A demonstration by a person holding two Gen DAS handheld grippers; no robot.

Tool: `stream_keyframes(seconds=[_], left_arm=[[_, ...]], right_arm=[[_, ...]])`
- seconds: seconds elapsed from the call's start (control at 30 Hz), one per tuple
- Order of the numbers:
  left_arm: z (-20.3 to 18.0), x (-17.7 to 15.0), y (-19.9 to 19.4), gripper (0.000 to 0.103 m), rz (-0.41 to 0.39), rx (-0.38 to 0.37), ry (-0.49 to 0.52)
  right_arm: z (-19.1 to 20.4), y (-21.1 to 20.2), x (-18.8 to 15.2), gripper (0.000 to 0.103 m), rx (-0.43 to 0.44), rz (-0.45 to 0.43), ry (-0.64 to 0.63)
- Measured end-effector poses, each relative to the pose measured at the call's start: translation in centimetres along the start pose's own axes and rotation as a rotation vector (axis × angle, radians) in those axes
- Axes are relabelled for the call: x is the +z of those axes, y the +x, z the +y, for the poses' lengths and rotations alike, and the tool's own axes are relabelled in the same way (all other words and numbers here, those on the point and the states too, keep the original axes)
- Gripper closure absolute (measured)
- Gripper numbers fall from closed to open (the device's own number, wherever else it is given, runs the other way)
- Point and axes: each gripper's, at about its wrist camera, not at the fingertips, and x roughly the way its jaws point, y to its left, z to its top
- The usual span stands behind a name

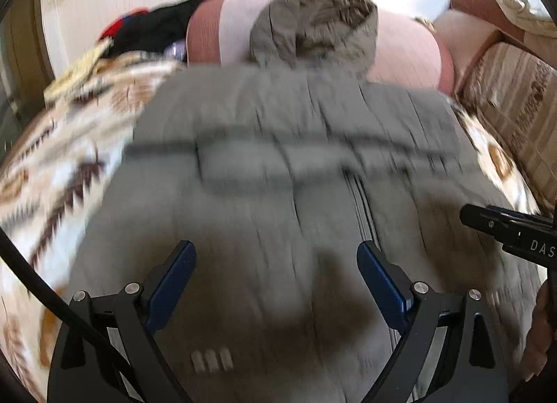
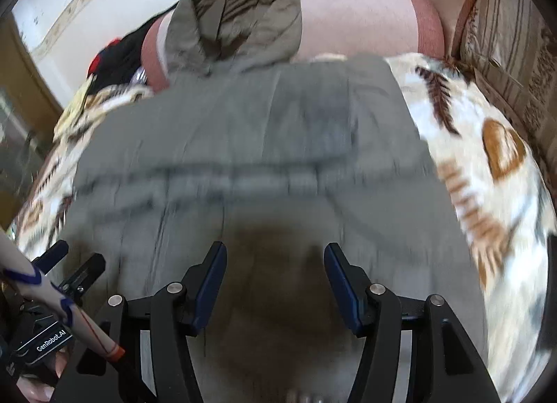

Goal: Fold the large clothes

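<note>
One grey coat (image 1: 278,159) covers a patterned blanket (image 1: 62,166).

A grey coat (image 1: 278,166) is lying flat across the patterned blanket (image 1: 62,166), leaving open air above it for both pairs of spread fingers. A pink pillow (image 2: 365,13) is blocking the far end, a dark clothes pile (image 1: 156,30) the far left, and a sofa arm (image 2: 504,37) is walling the right.
</note>
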Motion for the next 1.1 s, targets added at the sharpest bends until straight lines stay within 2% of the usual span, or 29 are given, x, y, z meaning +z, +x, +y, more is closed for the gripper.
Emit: stream_keyframes(seconds=[0.2,0.43,0.53,0.87,1.1], left_arm=[[-1.2,-6.4,-2.8,0.01,0.044,0.062,0.036],[-1.6,-9.7,-5.5,0.01,-0.009,0.118,0.051],[-1.8,-11.0,-5.8,0.01,-0.006,0.122,0.033],[-2.4,-12.4,-6.7,0.01,-0.024,0.161,0.018],[-2.6,-13.1,-7.0,0.01,-0.028,0.173,0.014]], right_arm=[[0.7,-2.3,-5.6,0.04,0.0,0.023,-0.039],[1.1,-5.2,-11.0,0.04,0.003,0.014,-0.071],[1.5,-6.1,-12.9,0.04,-0.03,-0.004,-0.109],[2.1,-7.0,-15.6,0.038,-0.048,0.002,-0.142],[2.4,-7.2,-16.4,0.032,-0.051,0.006,-0.144]])
